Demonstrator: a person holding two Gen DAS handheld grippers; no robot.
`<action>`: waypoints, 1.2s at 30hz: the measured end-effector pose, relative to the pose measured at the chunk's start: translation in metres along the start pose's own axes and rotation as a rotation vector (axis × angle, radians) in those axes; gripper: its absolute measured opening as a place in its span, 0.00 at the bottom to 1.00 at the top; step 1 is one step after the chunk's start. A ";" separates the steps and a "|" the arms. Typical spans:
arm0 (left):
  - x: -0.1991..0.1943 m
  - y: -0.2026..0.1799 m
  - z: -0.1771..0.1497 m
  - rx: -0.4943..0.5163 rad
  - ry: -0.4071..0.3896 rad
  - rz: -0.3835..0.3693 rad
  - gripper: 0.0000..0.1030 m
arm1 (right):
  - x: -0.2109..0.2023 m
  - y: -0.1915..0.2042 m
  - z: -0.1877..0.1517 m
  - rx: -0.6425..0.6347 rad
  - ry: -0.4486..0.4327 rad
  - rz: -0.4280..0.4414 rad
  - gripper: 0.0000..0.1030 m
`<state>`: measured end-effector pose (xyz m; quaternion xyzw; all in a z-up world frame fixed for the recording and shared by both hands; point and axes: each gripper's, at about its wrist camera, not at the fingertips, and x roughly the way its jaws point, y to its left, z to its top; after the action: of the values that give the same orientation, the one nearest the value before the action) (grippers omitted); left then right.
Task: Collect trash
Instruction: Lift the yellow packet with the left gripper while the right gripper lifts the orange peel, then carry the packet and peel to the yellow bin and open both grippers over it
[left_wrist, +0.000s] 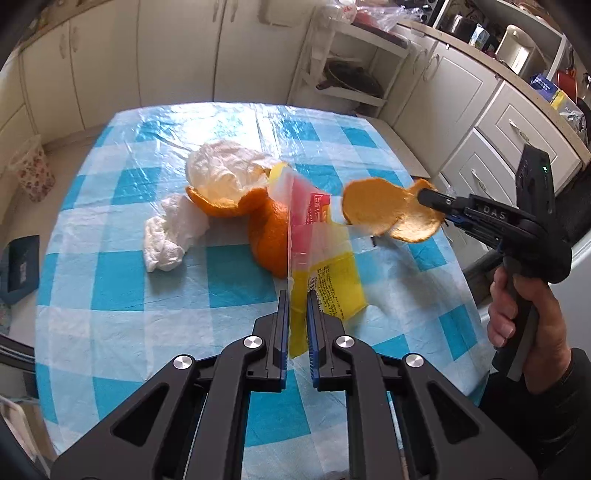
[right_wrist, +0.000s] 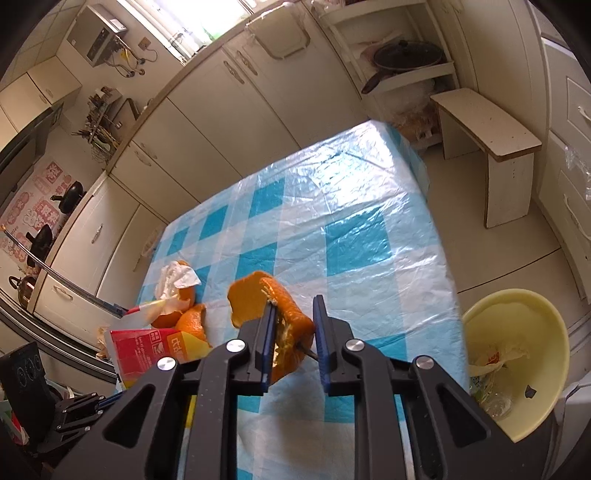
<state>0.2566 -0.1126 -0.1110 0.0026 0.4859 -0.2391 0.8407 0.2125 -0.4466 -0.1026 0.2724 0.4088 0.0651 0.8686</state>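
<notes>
My left gripper (left_wrist: 297, 298) is shut on a red and yellow plastic wrapper (left_wrist: 325, 280), which hangs lifted over the checked table (left_wrist: 122, 295). The right gripper (left_wrist: 424, 195) holds an orange peel piece (left_wrist: 380, 210) in the air to the right of the wrapper. The right wrist view shows that peel (right_wrist: 288, 317) pinched between the right gripper (right_wrist: 294, 304) jaws. More orange peel (left_wrist: 267, 236) lies on the table, with a white tissue (left_wrist: 225, 173) in it. A crumpled tissue (left_wrist: 173, 236) sits to its left.
A pale yellow bin (right_wrist: 517, 354) with trash inside stands on the floor off the table's right edge. A white stool (right_wrist: 487, 136) stands beyond the table's far corner. Cream cabinets (left_wrist: 110, 59) line the walls. A person's hand (left_wrist: 524, 314) grips the right tool.
</notes>
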 end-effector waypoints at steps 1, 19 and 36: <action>-0.005 -0.003 0.000 0.002 -0.016 0.010 0.08 | -0.007 -0.002 0.000 0.000 -0.012 0.000 0.19; -0.055 -0.131 0.013 0.167 -0.187 0.015 0.07 | -0.113 -0.086 0.005 0.086 -0.215 -0.158 0.19; 0.004 -0.255 0.018 0.299 -0.142 -0.064 0.07 | -0.122 -0.150 -0.013 0.184 -0.144 -0.306 0.19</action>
<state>0.1700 -0.3441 -0.0465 0.0952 0.3844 -0.3348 0.8551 0.1066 -0.6086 -0.1058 0.2895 0.3865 -0.1250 0.8667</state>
